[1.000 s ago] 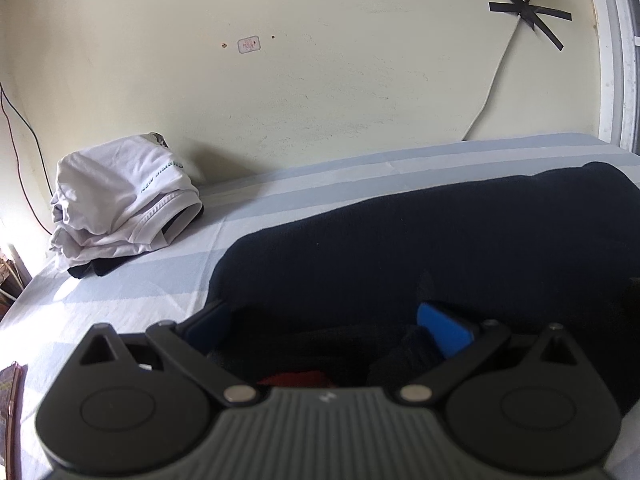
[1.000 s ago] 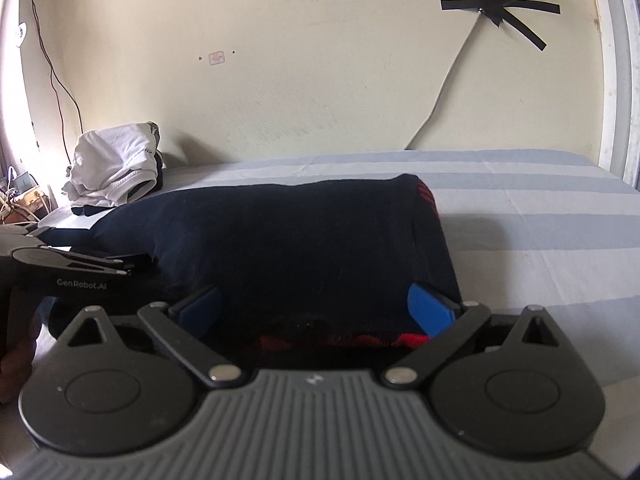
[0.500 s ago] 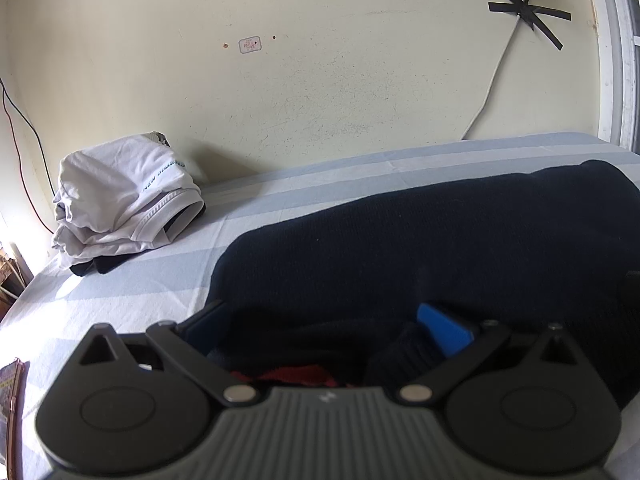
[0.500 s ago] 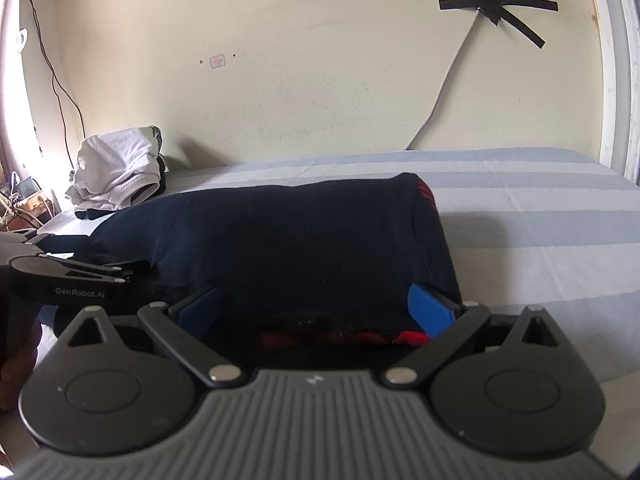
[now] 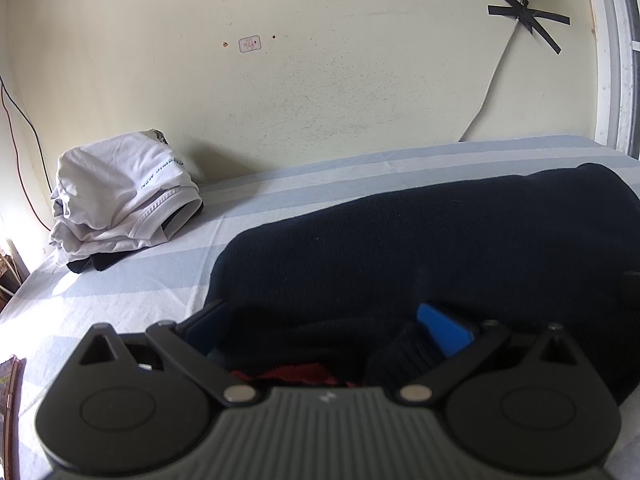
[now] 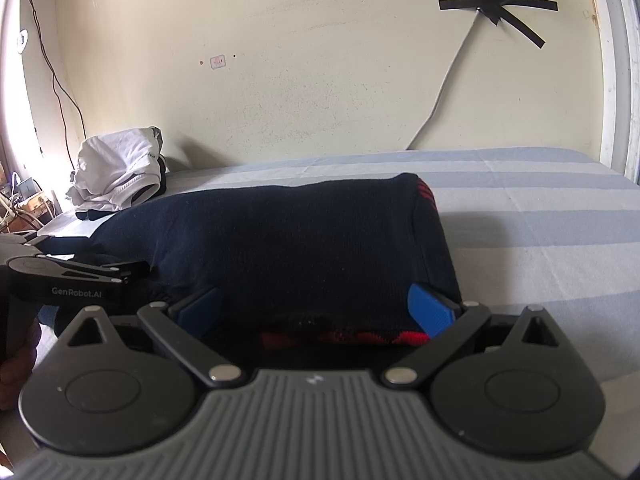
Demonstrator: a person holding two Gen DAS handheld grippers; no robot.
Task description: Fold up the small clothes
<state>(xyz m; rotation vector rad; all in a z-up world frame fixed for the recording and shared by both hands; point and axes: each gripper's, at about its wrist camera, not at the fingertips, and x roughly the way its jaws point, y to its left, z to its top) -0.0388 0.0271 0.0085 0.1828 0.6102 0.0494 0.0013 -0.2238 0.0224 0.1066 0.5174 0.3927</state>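
Almost nothing moved since the earlier frames: the dark navy garment (image 6: 296,240) stayed spread across the striped bed (image 6: 540,216), and both grippers kept their places at its near edge, with only a slight camera shift. Left gripper (image 5: 320,328) had its blue pads spread wide, dark cloth bunched between them, a bit of red trim showing low in the gap; no pinch visible. Right gripper (image 6: 316,304) was likewise spread, pads either side of the near hem where the red-and-black band showed; cloth lay between the pads, not squeezed. Left gripper's body also appeared at the left edge of the right wrist view, beside the garment's left end. Red stripes marked the garment's far right corner. Pile of white folded clothes (image 5: 120,196) sat on the bed's far left corner against the wall (image 5: 320,100), well apart from the navy garment. Black tape cross (image 6: 496,4) held a cable on the wall.
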